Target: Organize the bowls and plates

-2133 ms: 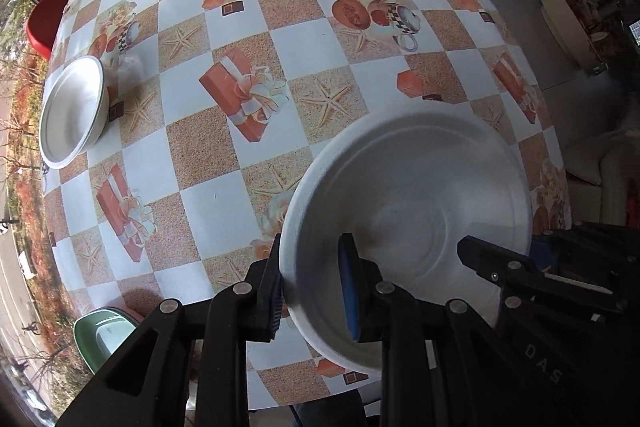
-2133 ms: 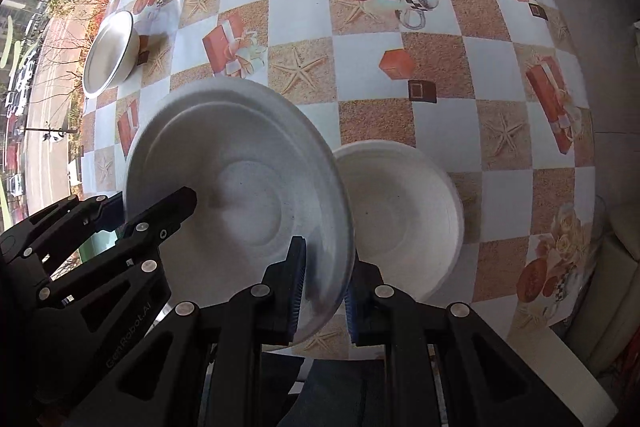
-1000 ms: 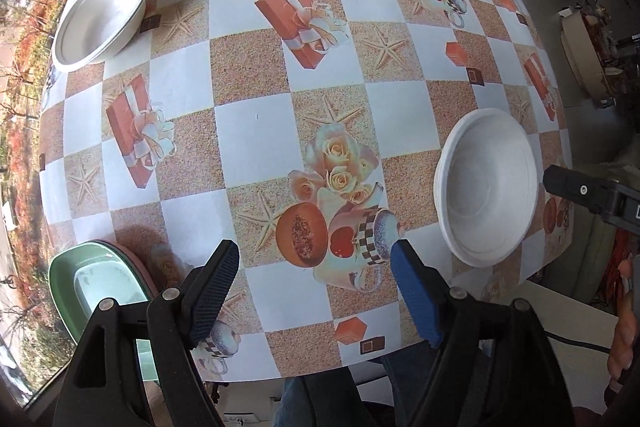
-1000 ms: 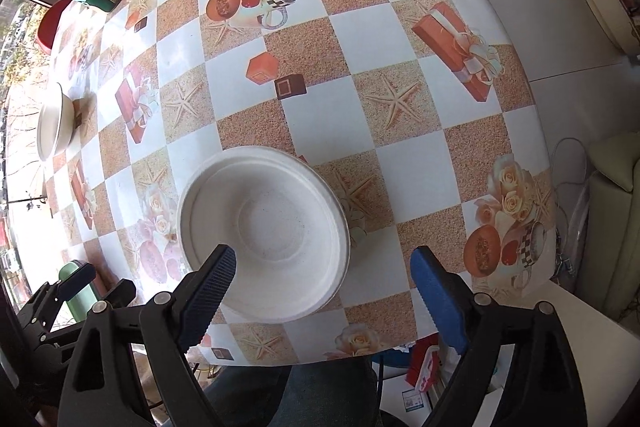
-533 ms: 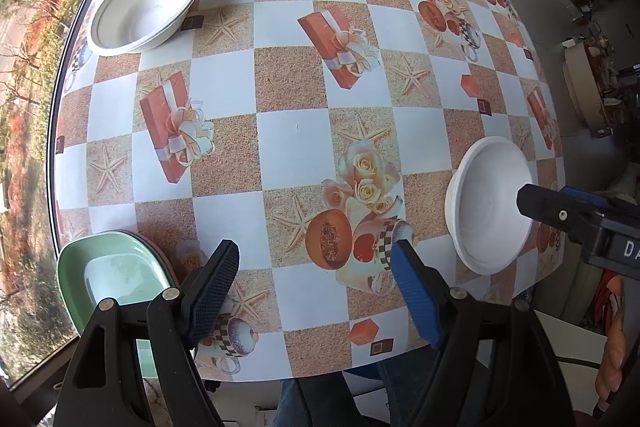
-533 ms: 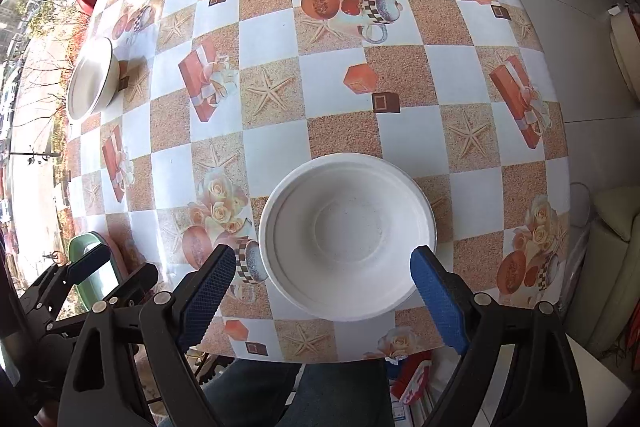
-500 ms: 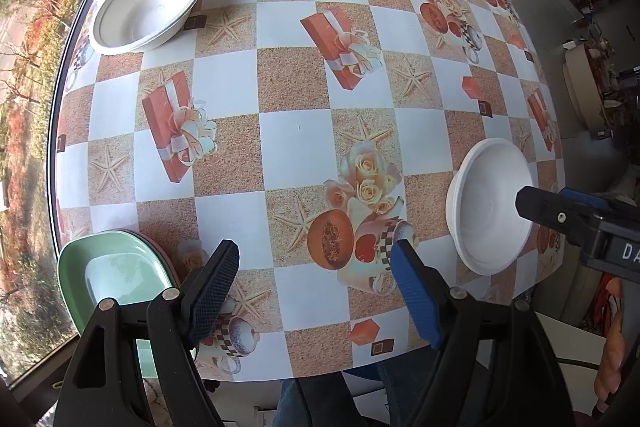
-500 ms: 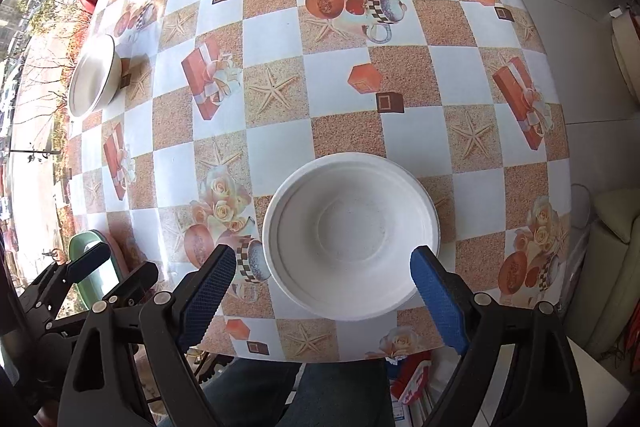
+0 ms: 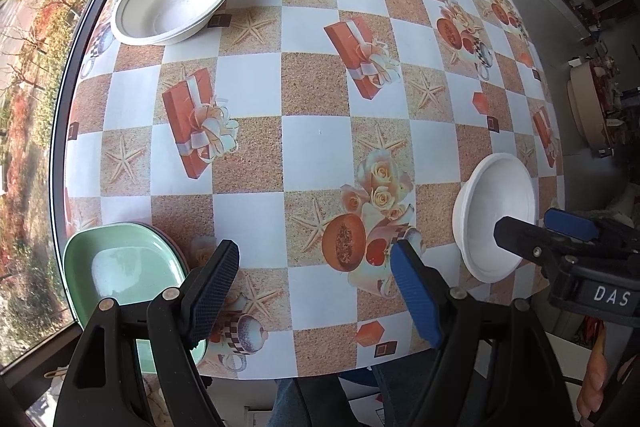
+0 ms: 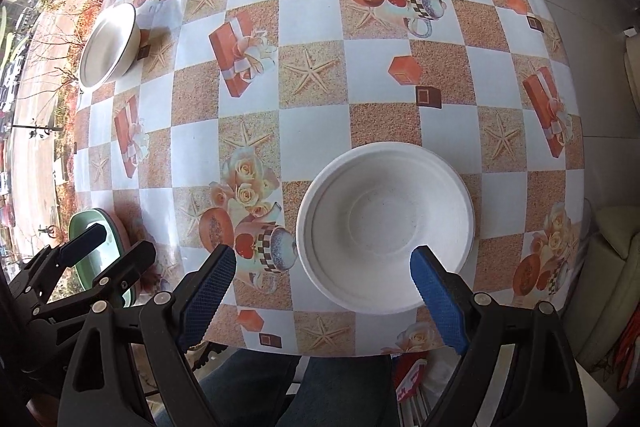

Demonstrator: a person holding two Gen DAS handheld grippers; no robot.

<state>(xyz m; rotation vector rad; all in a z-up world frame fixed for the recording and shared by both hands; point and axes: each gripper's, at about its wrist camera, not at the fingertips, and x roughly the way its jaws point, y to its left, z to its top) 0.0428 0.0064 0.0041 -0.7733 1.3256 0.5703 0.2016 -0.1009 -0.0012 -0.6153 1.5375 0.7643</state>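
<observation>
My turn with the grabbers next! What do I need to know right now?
Left gripper: open, holding nothing, above the table's near edge.
Right gripper: open, holding nothing, just short of the near white bowl.
Near white bowl: resting on the table, looks like stacked bowls.
Far white bowl: by the window side, apart from the others.
Green plate: near left corner, on a pink one.
Done: near bowls look nested.
Left: probably bring the far white bowl over to the stack.

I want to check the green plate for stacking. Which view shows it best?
Left wrist view: the green plate shows its whole basin, with a pink rim beneath, partly behind the left claw. In the right wrist view it is small, at the edge, mostly hidden behind that claw.
</observation>
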